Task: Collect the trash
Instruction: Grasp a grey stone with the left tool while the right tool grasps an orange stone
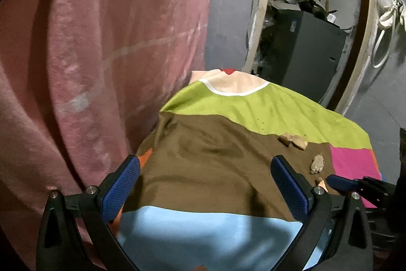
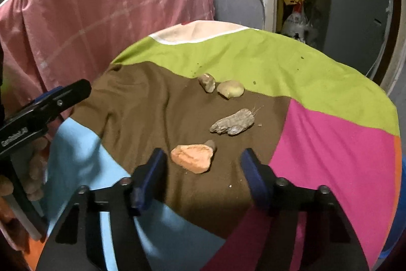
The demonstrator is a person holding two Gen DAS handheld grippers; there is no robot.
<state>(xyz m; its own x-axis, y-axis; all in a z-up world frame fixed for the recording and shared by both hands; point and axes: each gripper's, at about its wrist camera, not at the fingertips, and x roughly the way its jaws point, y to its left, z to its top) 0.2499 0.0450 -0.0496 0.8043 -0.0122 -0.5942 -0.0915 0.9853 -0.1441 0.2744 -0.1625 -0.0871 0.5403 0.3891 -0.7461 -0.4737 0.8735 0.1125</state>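
A table draped in a patchwork cloth (image 2: 317, 62) of green, brown, pink and blue panels is shown beside a pink blanket (image 1: 88, 55) hung at the left; a grey wall and an open doorway (image 1: 304, 17) onto a cluttered room are seen behind. Four scraps of trash lie on the brown panel: an orange piece (image 2: 194, 158), a grey flake (image 2: 233, 122) and two tan lumps (image 2: 220, 88). The right gripper (image 2: 203, 166) is held apart around the orange piece, untouched; the left gripper (image 1: 205, 182) is spread wide over bare cloth.

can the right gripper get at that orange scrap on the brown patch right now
Probably yes. The right gripper has its jaws apart, the orange scrap lies just ahead between the fingertips, and nothing sits in its way.
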